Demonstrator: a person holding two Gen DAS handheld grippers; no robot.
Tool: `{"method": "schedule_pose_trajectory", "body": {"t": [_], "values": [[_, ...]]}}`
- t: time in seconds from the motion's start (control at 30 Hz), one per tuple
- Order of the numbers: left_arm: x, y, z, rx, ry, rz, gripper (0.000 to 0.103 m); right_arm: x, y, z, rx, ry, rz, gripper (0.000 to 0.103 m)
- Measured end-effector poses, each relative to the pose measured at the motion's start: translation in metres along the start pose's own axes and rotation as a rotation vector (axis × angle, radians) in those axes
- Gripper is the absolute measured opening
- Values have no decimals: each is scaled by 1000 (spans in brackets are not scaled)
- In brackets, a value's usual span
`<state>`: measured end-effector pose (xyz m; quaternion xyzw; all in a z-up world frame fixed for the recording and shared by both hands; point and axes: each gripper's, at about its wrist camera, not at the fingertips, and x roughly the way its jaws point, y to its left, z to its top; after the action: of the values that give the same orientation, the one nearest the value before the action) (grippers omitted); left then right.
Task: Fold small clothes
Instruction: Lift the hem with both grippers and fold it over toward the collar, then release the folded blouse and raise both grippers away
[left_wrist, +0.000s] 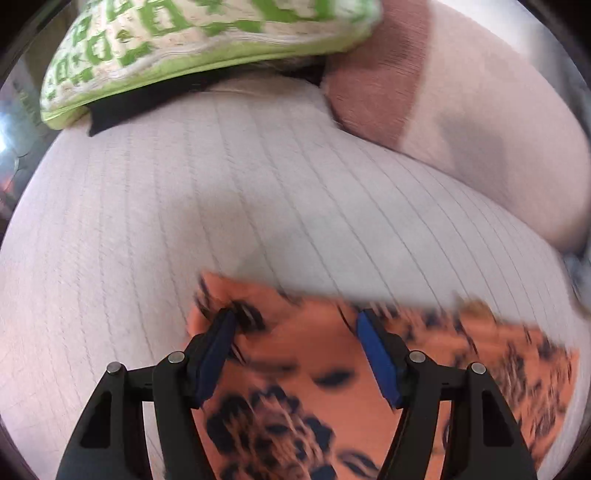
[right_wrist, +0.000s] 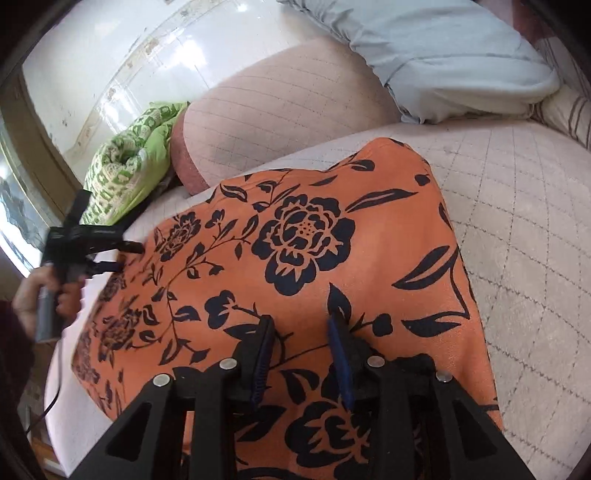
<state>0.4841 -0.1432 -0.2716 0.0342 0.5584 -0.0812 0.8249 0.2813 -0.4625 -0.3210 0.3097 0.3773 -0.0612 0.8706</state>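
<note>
An orange garment with black flowers (right_wrist: 295, 266) lies spread on a quilted pale bed cover (right_wrist: 517, 221). My right gripper (right_wrist: 301, 325) is open, its blue pads just above the garment's near part. My left gripper (left_wrist: 295, 317) is open over the garment's edge (left_wrist: 303, 369), which is blurred in the left wrist view. In the right wrist view the left gripper (right_wrist: 125, 254) sits at the garment's left edge, held by a hand.
A green and white patterned quilt (left_wrist: 192, 40) lies at the bed's far side, also seen in the right wrist view (right_wrist: 129, 162). A pinkish bolster cushion (right_wrist: 280, 114) and a pale blue pillow (right_wrist: 443, 55) lie beyond the garment. The bed cover (left_wrist: 221, 184) stretches ahead of the left gripper.
</note>
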Motion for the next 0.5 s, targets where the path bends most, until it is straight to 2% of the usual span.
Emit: {"method": "schedule_pose_trajectory", "body": {"t": [0.1, 0.17, 0.33, 0.43, 0.5], "values": [[-14, 21, -3, -86, -18, -71, 70, 1, 1, -3, 11, -23, 27, 34], [-30, 31, -21, -64, -29, -90, 70, -2, -1, -5, 14, -33, 38, 34], [-70, 61, -93, 48, -35, -68, 70, -10, -4, -7, 32, -41, 64, 34], [-89, 77, -137, 65, -75, -48, 70, -10, -3, -6, 31, -34, 58, 34], [-86, 82, -156, 74, -74, -17, 70, -9, 0, -5, 27, -21, 44, 34]]}}
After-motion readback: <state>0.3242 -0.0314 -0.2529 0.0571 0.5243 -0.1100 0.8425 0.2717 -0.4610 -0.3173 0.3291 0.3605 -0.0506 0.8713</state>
